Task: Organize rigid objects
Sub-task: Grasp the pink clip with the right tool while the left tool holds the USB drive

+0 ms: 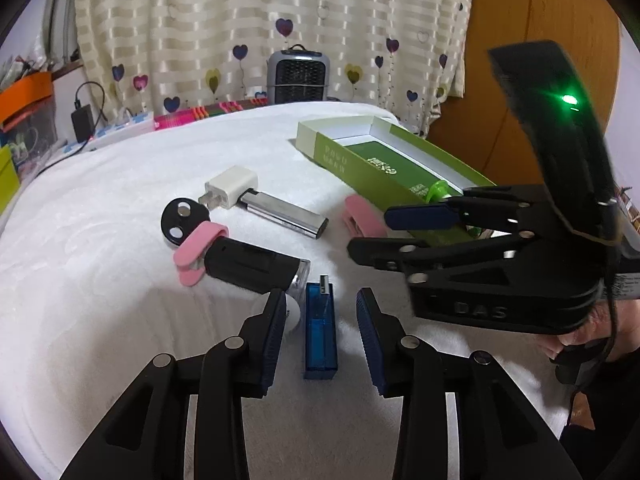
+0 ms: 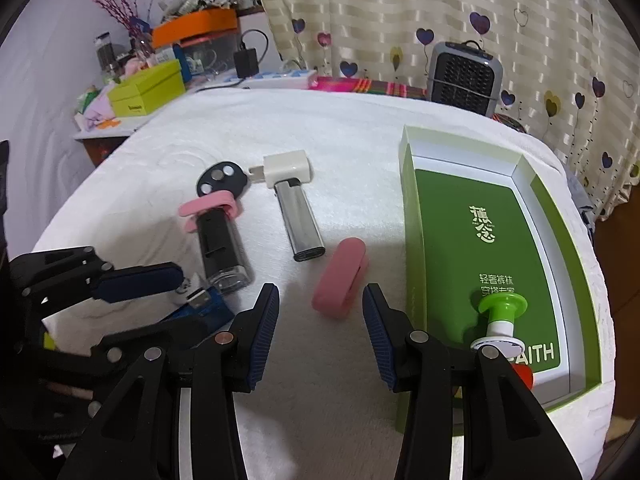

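Left gripper (image 1: 320, 320): ribbed blue pads stood apart, straddling but not pressing a translucent blue rectangular USB stick (image 1: 320, 340).
Right gripper (image 2: 320, 320): jaws stood apart, empty, just short of a smooth pink oblong clip (image 2: 341, 278).
Surface: white, softly textured cloth (image 2: 340, 140).
Box (image 2: 412, 220): open green card tray, right of the clip, containing a green-capped plastic piece (image 2: 502, 312).

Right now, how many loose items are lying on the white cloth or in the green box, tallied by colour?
Pink: 2, loose pink clip and pink clip by the black cylinder
Black: 2, black cylinder and black disc
White: 1, white plug
Silver: 1, silver lighter
Blue: 1, blue USB stick
Green: 1, green-capped piece in the green box
Total: 8
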Motion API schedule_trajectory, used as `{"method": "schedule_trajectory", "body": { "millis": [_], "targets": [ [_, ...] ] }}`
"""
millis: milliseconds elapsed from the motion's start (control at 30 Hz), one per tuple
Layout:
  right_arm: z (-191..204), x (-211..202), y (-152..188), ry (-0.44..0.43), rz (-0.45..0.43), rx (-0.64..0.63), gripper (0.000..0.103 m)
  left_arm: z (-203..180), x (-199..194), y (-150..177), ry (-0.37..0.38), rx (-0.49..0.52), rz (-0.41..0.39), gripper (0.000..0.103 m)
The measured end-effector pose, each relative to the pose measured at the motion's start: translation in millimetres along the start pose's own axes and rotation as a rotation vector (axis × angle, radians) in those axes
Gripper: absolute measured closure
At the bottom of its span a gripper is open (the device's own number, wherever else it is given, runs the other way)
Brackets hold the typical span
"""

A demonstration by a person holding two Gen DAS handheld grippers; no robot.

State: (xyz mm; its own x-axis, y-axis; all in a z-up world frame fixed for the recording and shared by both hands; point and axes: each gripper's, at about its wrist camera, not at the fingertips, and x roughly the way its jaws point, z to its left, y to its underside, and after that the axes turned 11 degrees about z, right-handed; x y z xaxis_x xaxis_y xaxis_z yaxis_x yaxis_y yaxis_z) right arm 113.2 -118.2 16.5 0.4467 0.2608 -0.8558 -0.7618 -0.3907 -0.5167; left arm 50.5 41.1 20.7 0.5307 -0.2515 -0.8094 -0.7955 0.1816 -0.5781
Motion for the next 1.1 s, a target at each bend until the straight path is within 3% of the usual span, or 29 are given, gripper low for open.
{"method": "schedule_trajectory", "body": {
  "millis": [267, 433, 700, 867, 1100],
  "targets": [
    [2.7, 12.7, -7.0, 0.038, 0.033, -0.012, 0.058, -5.3, -4.4, 5.0, -0.014, 0.021, -0.01, 0.07],
    [2.1, 17.0, -8.2, 0.06, 0.041, -0.017, 0.083, -5.8, -7.1, 9.5, -0.026, 0.018, -0.002, 0.073],
    [5.4, 3.1, -0.2, 0.046, 0.0, -0.035, 0.085, -10.0, 3.3, 8.4, -0.021, 0.015, 0.059, 0.074],
    [4.1, -4.2, 6.9, 0.025, -0.022, -0.033, 0.085, -5.4, 16.2, 4.4, -0.039, -0.026, 0.107, 0.084],
    [-0.1, -7.9, 15.1, -0.008, -0.03, -0.03, 0.085, -11.4, 16.1, 5.5, -0.059, -0.027, 0.103, 0.088]
  ]
}}
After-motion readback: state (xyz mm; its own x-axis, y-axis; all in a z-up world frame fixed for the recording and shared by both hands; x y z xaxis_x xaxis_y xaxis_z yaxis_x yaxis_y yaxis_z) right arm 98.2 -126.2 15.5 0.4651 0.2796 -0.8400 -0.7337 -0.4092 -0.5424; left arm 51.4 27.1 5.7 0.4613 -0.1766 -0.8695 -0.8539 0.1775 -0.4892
